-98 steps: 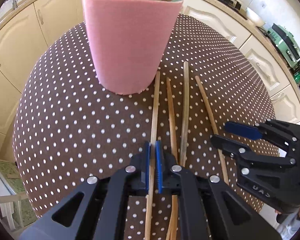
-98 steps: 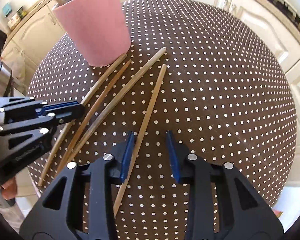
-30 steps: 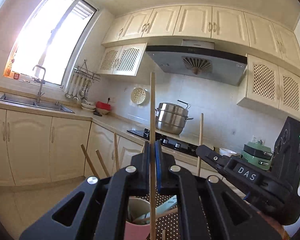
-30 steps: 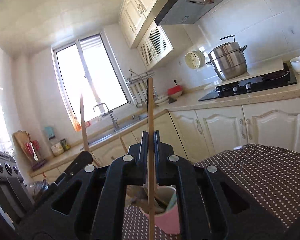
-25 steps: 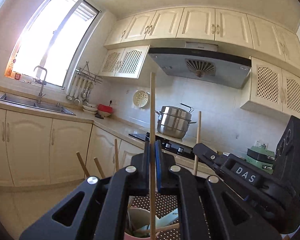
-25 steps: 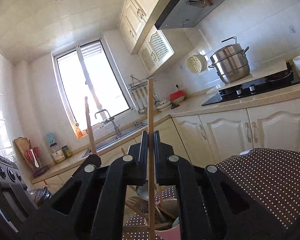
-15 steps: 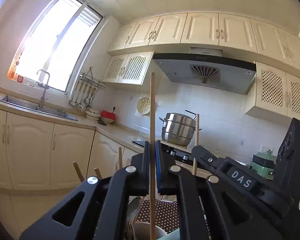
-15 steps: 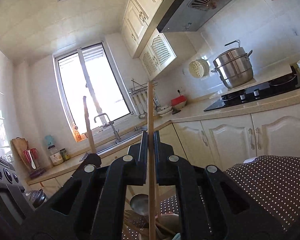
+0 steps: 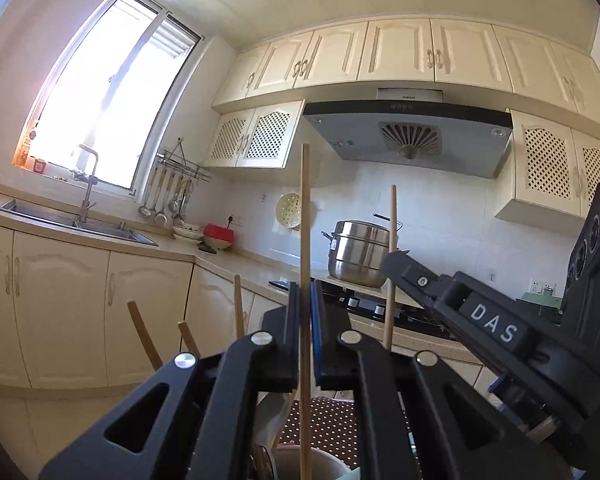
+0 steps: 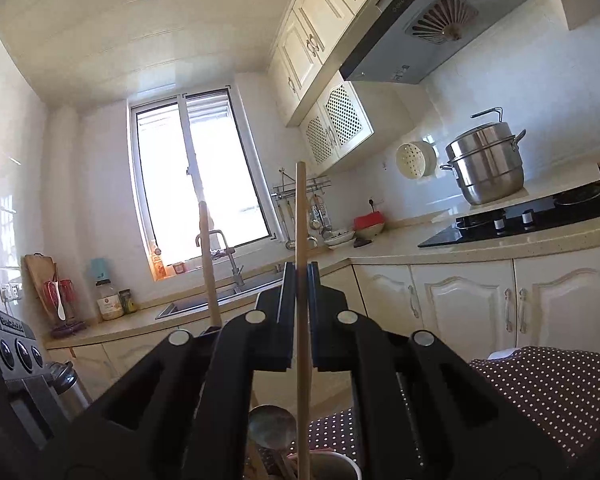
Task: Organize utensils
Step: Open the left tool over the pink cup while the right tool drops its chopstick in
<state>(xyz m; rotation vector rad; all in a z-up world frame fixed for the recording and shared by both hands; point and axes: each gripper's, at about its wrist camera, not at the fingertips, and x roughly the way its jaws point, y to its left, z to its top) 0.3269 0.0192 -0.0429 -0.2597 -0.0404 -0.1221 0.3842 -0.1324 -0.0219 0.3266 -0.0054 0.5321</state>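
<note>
Your left gripper (image 9: pixel 305 332) points level across a kitchen, its jaws closed tight on a wooden chopstick (image 9: pixel 305 240) that stands upright, rising toward twelve o'clock above the pads and running down toward six o'clock, where its lower end reaches the mouth of a cup (image 9: pixel 320 462) at the bottom edge of the view. At four o'clock from that grip you see your right gripper (image 9: pixel 396 264), also clamped on a second upright chopstick (image 9: pixel 391 240), close beside the first. From the right wrist view, your right gripper (image 10: pixel 300 312) is likewise pressed shut on its chopstick (image 10: pixel 301 220), which stands vertical and descends at six o'clock toward the cup's rim (image 10: pixel 340 460), where a metal spoon (image 10: pixel 271 426) and other handles already stand. At ten o'clock from that grip, the other chopstick (image 10: pixel 208 264) rises above the left gripper, of which only a small dark part shows behind the right one. The cup sits on a table with a brown, white-dotted cloth (image 10: pixel 548 384), seen at four o'clock. Behind, in the left wrist view, three wooden handles (image 9: pixel 144 340) poke up at eight o'clock, a steel steamer pot (image 9: pixel 360 252) sits on the stove at two o'clock, and a sink (image 9: pixel 72 224) lies under a bright window (image 9: pixel 100 112) at ten o'clock.
</note>
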